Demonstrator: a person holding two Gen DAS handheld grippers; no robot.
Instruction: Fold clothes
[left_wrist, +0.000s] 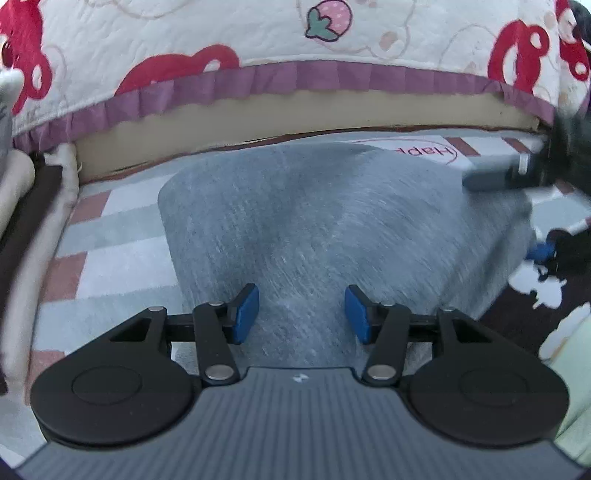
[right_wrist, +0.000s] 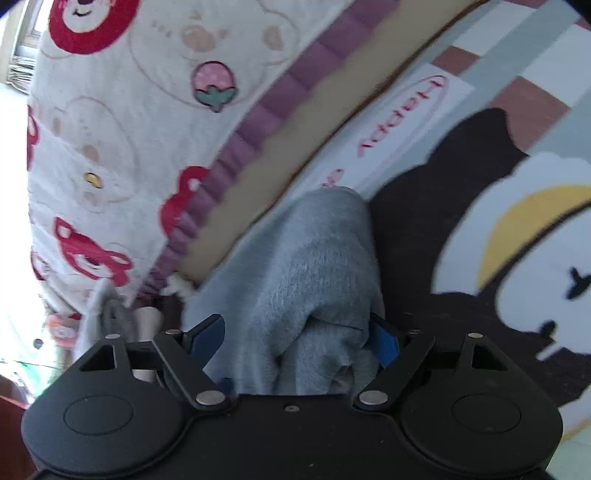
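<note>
A grey knitted garment (left_wrist: 314, 221) lies spread on the checked floor mat (left_wrist: 92, 236) in front of a bed. My left gripper (left_wrist: 302, 314) hovers over its near edge, blue pads apart and nothing pinched between them. At the garment's far right corner the right gripper (left_wrist: 495, 173) shows as a blurred dark shape. In the right wrist view the grey garment (right_wrist: 295, 266) bunches up in folds between the wide-spread jaws of my right gripper (right_wrist: 295, 339). The cloth covers part of the right pad (right_wrist: 386, 345), and the left pad (right_wrist: 207, 336) stands just beside it.
A bed quilt (left_wrist: 258, 44) with red bears, strawberries and a purple frill overhangs a beige bed base (left_wrist: 295, 114) behind the garment. A dark mat with a white and yellow cartoon figure (right_wrist: 517, 240) lies to the right. Soft toys (right_wrist: 110, 314) crowd the bed's foot.
</note>
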